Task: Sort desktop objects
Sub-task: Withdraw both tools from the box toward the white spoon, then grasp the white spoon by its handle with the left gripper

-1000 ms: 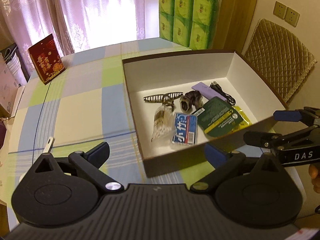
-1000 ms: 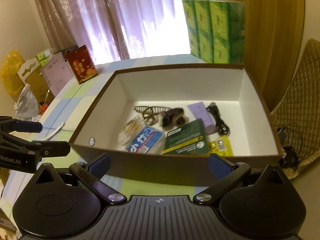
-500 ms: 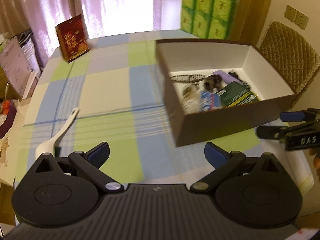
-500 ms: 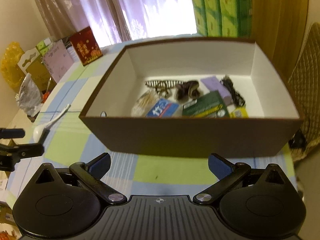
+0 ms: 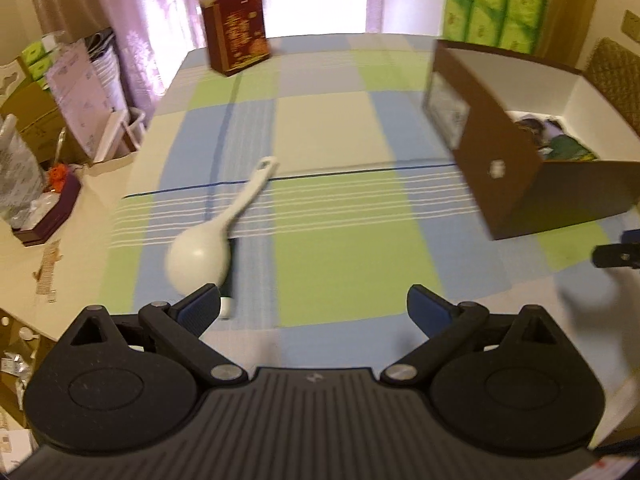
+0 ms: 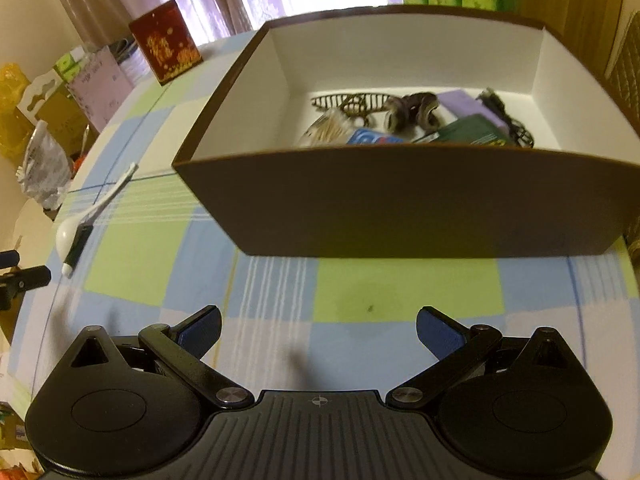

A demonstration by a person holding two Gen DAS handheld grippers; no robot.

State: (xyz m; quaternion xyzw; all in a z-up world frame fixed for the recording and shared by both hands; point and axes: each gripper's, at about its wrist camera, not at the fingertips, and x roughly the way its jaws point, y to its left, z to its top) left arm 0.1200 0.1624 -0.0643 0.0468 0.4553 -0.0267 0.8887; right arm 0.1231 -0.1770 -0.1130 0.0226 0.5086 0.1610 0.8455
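Note:
A white spoon point(image 5: 218, 236) lies on the checked tablecloth, bowl toward me, just beyond my left gripper's point(image 5: 314, 308) left finger; a dark marker point(image 5: 229, 276) lies partly under it. My left gripper is open and holds nothing. The brown box point(image 6: 400, 200) with white inside holds several small items: a hair clip point(image 6: 352, 104), cotton swabs, a blue pack, a green booklet point(image 6: 468, 130), a purple block, a black cable. My right gripper point(image 6: 318, 330) stands open over the cloth, in front of the box's near wall. The spoon point(image 6: 94, 208) and marker point(image 6: 76, 250) also show at far left there.
A red gift box point(image 5: 236, 28) stands at the table's far edge. Green tissue packs point(image 5: 496, 4) stack behind the brown box. Cardboard boxes and bags point(image 5: 36, 128) crowd the floor left of the table. A quilted chair point(image 5: 618, 72) is at the right.
My left gripper has swung left, away from the box, so the spoon and marker now lie close in front of it. My right gripper has pulled back from the box and dropped lower.

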